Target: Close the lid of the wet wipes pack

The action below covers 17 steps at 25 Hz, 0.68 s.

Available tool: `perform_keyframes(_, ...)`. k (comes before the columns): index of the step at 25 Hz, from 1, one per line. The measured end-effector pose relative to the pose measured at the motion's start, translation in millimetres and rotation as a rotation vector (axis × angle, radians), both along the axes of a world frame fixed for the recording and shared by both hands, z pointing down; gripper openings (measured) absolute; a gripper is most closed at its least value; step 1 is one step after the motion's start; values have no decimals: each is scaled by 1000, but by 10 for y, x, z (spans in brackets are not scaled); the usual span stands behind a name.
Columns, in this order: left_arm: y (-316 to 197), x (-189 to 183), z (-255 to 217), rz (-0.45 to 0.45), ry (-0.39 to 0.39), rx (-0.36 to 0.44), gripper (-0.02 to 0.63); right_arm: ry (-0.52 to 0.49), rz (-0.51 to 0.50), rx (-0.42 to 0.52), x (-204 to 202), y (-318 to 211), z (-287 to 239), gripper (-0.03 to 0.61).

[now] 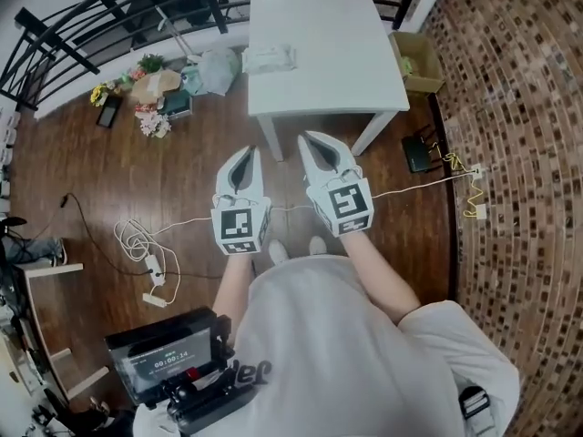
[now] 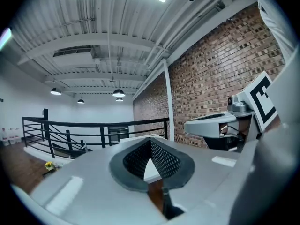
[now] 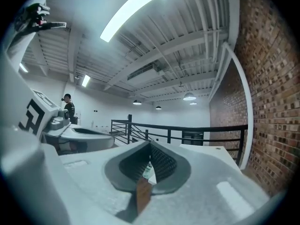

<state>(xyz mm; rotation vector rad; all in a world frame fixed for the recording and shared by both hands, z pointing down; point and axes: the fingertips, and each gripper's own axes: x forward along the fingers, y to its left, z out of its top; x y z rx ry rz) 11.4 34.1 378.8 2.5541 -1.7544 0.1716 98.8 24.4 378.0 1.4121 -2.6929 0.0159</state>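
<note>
The wet wipes pack (image 1: 269, 59) lies flat on the left part of a white table (image 1: 337, 62) at the top of the head view; I cannot tell how its lid stands from here. My left gripper (image 1: 250, 151) and right gripper (image 1: 310, 139) are held side by side over the wooden floor, short of the table's near edge and pointing towards it. Both are shut with nothing between the jaws. In the left gripper view the jaws (image 2: 151, 139) meet at their tips, with the table's top beyond them. The right gripper view shows the same of the right jaws (image 3: 150, 144).
A cardboard box (image 1: 414, 62) stands right of the table, next to the brick wall (image 1: 519, 107). Flowers and bags (image 1: 155, 89) lie on the floor left of the table, under a black railing (image 1: 91, 16). White cables (image 1: 141, 244) run across the floor at my left.
</note>
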Motion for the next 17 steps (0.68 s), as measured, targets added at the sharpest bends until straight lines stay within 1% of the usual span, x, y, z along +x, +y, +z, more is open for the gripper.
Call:
perform_keyframes(4, 94, -133, 7, -7, -2, 5, 17, 3, 35, 18, -2, 53, -74, -8)
perform_keyframes(7, 34, -330, -166, -18, 13, 28, 17, -1, 43, -4, -140, -12, -108, -8)
perform_keyframes(9, 14, -389, -255, -29, 22, 40, 17, 0, 38, 2, -189, -25, -120, -8)
perform_keyframes(17, 182, -311, -269, -37, 17, 67, 17, 4, 9, 26, -174, 181, -112, -8)
